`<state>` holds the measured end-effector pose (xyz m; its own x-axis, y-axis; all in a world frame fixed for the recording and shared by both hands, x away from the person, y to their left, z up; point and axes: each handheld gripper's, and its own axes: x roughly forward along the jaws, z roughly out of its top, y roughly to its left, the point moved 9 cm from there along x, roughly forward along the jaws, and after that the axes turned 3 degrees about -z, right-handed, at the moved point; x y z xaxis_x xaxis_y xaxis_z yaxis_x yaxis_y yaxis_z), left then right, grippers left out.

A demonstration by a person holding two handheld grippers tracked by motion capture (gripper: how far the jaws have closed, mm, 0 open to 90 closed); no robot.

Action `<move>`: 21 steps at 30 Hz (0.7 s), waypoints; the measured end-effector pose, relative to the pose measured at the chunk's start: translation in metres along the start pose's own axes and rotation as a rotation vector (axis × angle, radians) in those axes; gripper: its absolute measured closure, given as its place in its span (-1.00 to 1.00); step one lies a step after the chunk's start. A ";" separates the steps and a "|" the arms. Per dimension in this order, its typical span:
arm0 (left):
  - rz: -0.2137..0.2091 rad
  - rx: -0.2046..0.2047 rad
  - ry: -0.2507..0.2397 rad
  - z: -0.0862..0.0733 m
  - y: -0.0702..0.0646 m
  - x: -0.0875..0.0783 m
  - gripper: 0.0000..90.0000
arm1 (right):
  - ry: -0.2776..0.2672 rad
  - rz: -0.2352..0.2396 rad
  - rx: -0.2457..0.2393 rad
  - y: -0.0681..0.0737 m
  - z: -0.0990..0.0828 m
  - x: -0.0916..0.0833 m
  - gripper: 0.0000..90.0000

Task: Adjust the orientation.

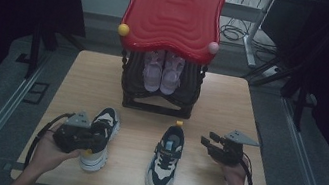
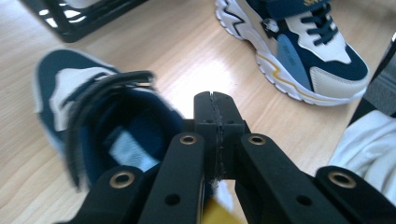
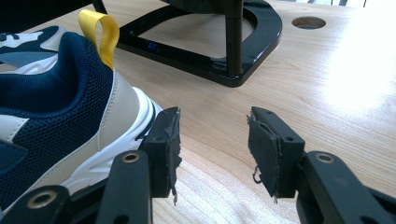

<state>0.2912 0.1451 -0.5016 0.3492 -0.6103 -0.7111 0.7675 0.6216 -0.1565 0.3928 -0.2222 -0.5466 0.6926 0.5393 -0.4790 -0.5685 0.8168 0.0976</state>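
Left hand-held gripper (image 1: pixel 91 139) clenched at left sneaker's (image 1: pixel 100 137) heel (yellow tab pinched, seemingly); lift level toward rack (image 1: pixel 161 84), right hand-held gripper (image 1: pixel 210 141) released, waiting

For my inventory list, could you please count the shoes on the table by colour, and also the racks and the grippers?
Navy and white shoes: 2, one at the left gripper, one near the right gripper
Pink shoes: 2, in the rack
Rack: 1
Grippers: 2
Total: 7
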 end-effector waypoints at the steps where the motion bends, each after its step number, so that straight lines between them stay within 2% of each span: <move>1: -0.001 0.005 0.006 0.000 -0.003 0.003 0.99 | 0.000 0.000 0.000 0.000 0.000 0.000 0.20; 7: 0.028 0.004 0.057 -0.006 -0.006 0.018 1.00 | -0.004 0.001 0.000 0.000 0.001 -0.001 0.20; 10: 0.056 0.007 0.093 -0.013 -0.004 0.024 1.00 | -0.005 0.001 0.004 -0.001 0.001 -0.001 0.20; 15: 0.056 0.008 0.087 -0.014 -0.004 0.023 1.00 | -0.004 0.001 0.007 -0.002 0.001 -0.001 0.20; 21: 0.056 0.006 0.102 -0.018 -0.002 0.019 1.00 | -0.011 0.002 0.012 -0.003 0.002 -0.002 0.20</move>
<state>0.2864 0.1416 -0.5272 0.3349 -0.5213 -0.7849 0.7515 0.6502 -0.1112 0.3934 -0.2252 -0.5444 0.6966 0.5429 -0.4690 -0.5645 0.8183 0.1087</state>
